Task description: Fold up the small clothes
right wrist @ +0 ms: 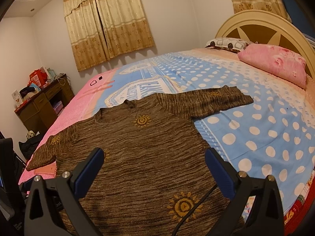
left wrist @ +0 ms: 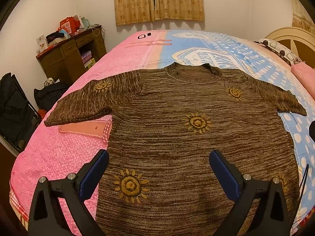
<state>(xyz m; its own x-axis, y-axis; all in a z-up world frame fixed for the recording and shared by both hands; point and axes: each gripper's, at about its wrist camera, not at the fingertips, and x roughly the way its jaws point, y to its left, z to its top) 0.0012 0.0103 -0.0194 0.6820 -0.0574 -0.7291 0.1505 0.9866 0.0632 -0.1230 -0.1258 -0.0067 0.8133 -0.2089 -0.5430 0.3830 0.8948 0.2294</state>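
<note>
A brown knit sweater (left wrist: 177,137) with yellow sun motifs lies flat and spread on the bed, neck away from me, both short sleeves out to the sides. In the right wrist view the same sweater (right wrist: 137,157) fills the lower middle, its right sleeve (right wrist: 216,100) stretched over the blue dotted cover. My left gripper (left wrist: 159,158) hovers open above the sweater's lower left part, nothing between its blue pads. Over the lower hem, near its right side, my right gripper (right wrist: 154,157) is open too and holds nothing.
The bed carries a pink and blue dotted cover (right wrist: 265,137), with a pink pillow (right wrist: 275,66) and cream headboard (right wrist: 256,25) at the right. A cluttered dark wooden desk (left wrist: 69,55) stands left by the wall, dark bags (left wrist: 17,108) on the floor. A thin black cable (right wrist: 196,204) crosses the sweater.
</note>
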